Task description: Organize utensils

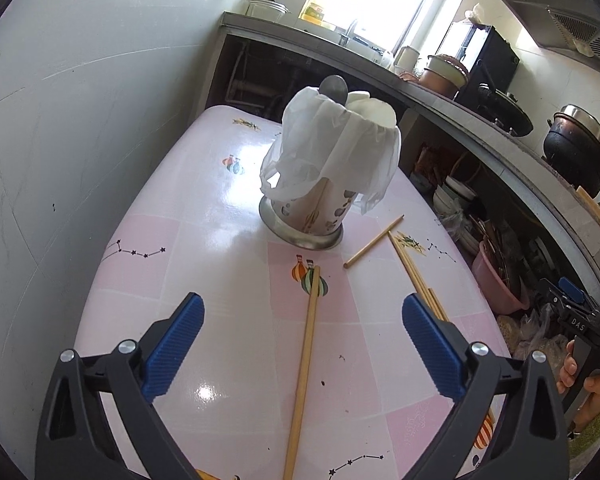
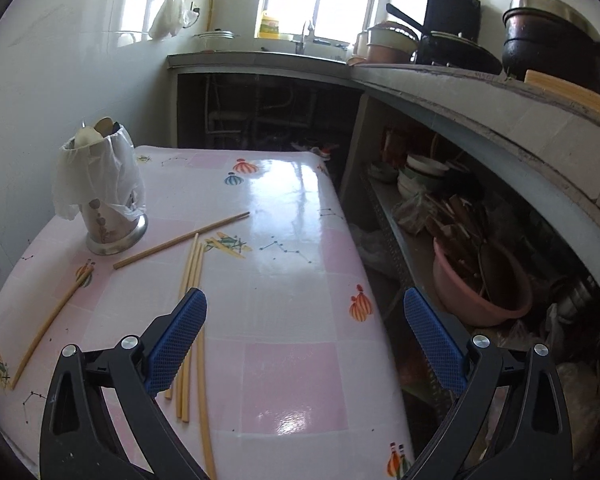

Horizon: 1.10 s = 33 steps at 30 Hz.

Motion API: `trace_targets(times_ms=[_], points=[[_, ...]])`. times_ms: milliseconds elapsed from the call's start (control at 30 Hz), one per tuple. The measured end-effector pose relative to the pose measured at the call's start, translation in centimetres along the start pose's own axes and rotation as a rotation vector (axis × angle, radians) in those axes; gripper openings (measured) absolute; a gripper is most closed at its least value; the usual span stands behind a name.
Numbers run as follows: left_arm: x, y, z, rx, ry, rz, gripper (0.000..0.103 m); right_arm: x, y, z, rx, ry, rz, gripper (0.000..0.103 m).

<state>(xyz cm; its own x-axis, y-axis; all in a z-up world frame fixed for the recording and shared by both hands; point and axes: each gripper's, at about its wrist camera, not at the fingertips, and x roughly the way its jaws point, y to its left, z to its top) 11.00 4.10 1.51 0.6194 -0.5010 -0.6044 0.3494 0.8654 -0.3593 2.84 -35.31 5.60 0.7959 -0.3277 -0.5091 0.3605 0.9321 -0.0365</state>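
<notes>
A metal utensil holder (image 1: 312,220), draped in a white plastic bag with a spoon (image 1: 334,87) sticking out, stands on the pink table (image 1: 204,240). My left gripper (image 1: 302,304) is open above a pair of chopsticks (image 1: 306,364) that lie on the cloth between its jaws, untouched. One chopstick (image 1: 374,241) lies beside the holder, and a bundle of several (image 1: 416,276) lies to the right. My right gripper (image 2: 305,296) is open and empty over the table; that bundle (image 2: 192,272) runs under its left finger (image 2: 176,344). The holder (image 2: 108,220) is far left there.
A grey wall borders the table on the left. To the right, past the table edge, a shelf under the concrete counter (image 2: 460,92) holds bowls and a pink basin (image 2: 480,300). Pots (image 2: 552,36) stand on the counter. A hand (image 1: 572,368) holds the other gripper at right.
</notes>
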Motion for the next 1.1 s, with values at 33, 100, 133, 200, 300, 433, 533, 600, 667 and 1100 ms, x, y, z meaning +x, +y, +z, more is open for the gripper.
trace_targets(times_ms=[33,100,133,200,300,433,533,600,667,1100], points=[[0.1,0.1,0.2,0.002,-0.002,0.000,0.097,-0.1,-0.1,0.1,-0.004,-0.017,-0.001,0.095],[0.3,0.3,0.5,0.000,-0.005,-0.015,0.097,-0.3,-0.2,0.2,-0.015,-0.041,0.017,0.095],[0.5,0.4,0.6,-0.003,-0.007,-0.021,0.097,-0.1,-0.2,0.2,-0.020,-0.042,0.036,0.095],[0.8,0.5,0.8,-0.008,-0.007,-0.028,0.097,0.6,-0.1,0.0,-0.012,-0.019,0.107,0.095],[1.4,0.4,0.7,0.005,-0.001,-0.030,0.097,2.4,0.3,-0.5,0.048,0.048,0.174,0.095],[2.9,-0.2,-0.2,0.071,0.051,-0.016,0.097,5.7,1.4,-1.5,0.092,0.185,0.162,0.095],[4.3,-0.7,-1.0,0.120,0.106,0.039,0.097,7.9,2.0,-2.1,0.140,0.263,0.250,0.089],[5.1,-1.0,-1.5,0.146,0.133,0.059,0.097,9.3,3.0,-2.5,0.133,0.315,0.278,0.075],[5.8,-1.3,-2.0,0.172,0.158,0.079,0.097,10.2,3.9,-2.8,0.122,0.359,0.314,0.062],[7.7,-1.5,-3.1,0.220,0.229,0.135,0.096,11.8,7.2,-4.0,-0.002,0.441,0.385,0.015]])
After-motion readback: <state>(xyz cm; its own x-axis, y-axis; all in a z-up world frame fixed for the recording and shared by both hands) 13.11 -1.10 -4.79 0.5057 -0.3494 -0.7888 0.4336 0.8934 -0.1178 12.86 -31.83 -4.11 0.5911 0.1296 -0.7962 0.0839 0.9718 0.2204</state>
